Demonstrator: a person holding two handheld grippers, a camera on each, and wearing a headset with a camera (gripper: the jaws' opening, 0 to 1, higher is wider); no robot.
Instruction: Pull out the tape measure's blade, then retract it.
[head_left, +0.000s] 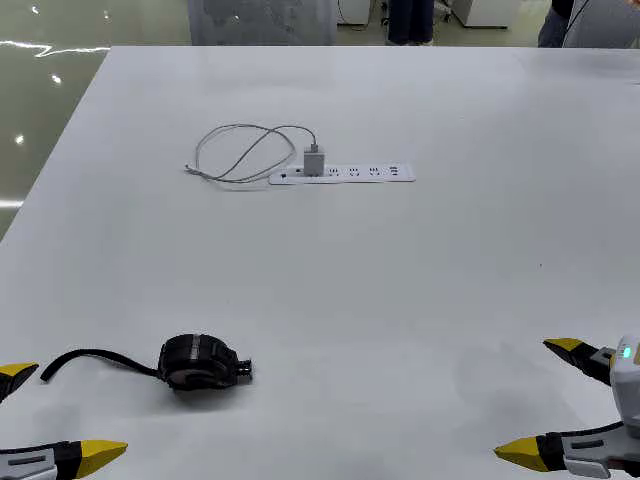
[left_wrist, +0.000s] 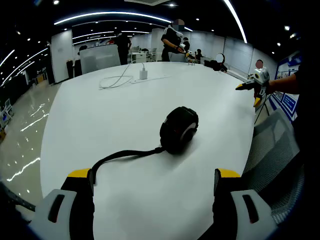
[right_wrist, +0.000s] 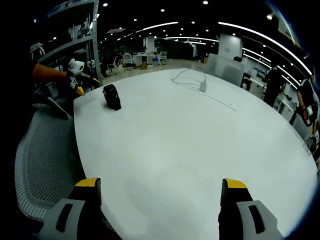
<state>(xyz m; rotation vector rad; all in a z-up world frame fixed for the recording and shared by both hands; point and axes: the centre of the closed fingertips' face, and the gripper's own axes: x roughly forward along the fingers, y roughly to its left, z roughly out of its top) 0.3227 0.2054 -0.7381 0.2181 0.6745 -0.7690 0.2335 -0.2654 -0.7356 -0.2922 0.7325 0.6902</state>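
One tape measure (head_left: 200, 362) near left gripper (head_left: 78, 408), power strip (head_left: 350, 173), cable (head_left: 238, 153) well beyond

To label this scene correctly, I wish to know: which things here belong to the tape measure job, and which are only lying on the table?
For the job:
- tape measure, with its black strap
- left tool and right tool, both open

Just lying about:
- power strip
- white charger, plugged into it
- coiled cable
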